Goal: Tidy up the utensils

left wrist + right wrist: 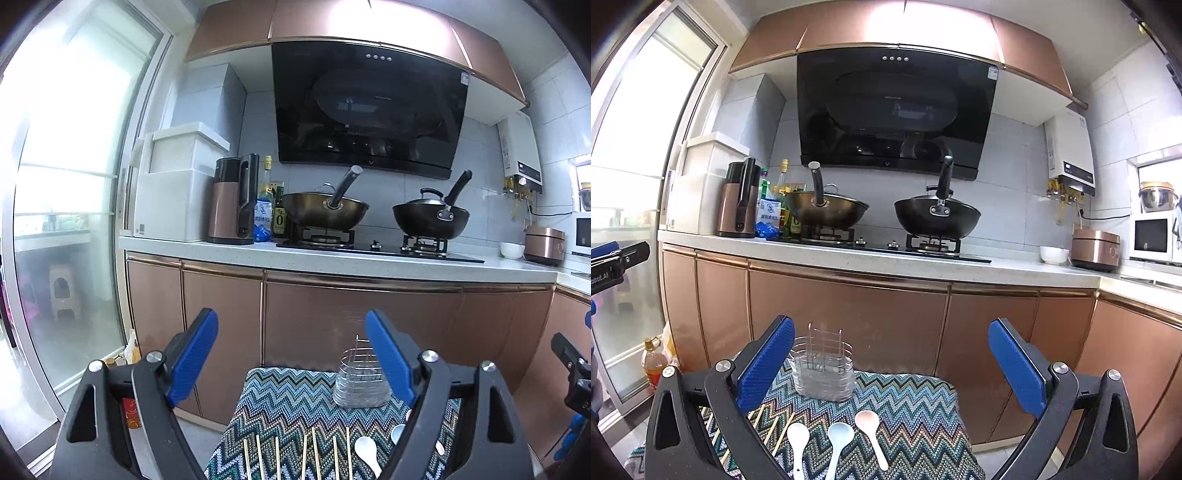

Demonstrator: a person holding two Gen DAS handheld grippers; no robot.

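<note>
A wire utensil holder point(823, 373) stands at the far edge of a zigzag-patterned cloth point(908, 413); it also shows in the left wrist view point(360, 380). Three spoons lie in front of it: white point(798, 443), pale blue point(837, 441) and pink point(870, 428). Several wooden chopsticks point(306, 458) lie on the cloth left of a white spoon point(366, 448). My left gripper point(291, 354) is open and empty above the chopsticks. My right gripper point(892, 363) is open and empty above the spoons.
Copper cabinet fronts point(332, 314) stand behind the cloth-covered surface. The counter point(1015, 266) holds a stove with two woks point(936, 218), a kettle point(738, 199), bottles, a rice cooker point(1095, 249). An oil bottle point(653, 363) stands on the floor by a glass door point(66, 184).
</note>
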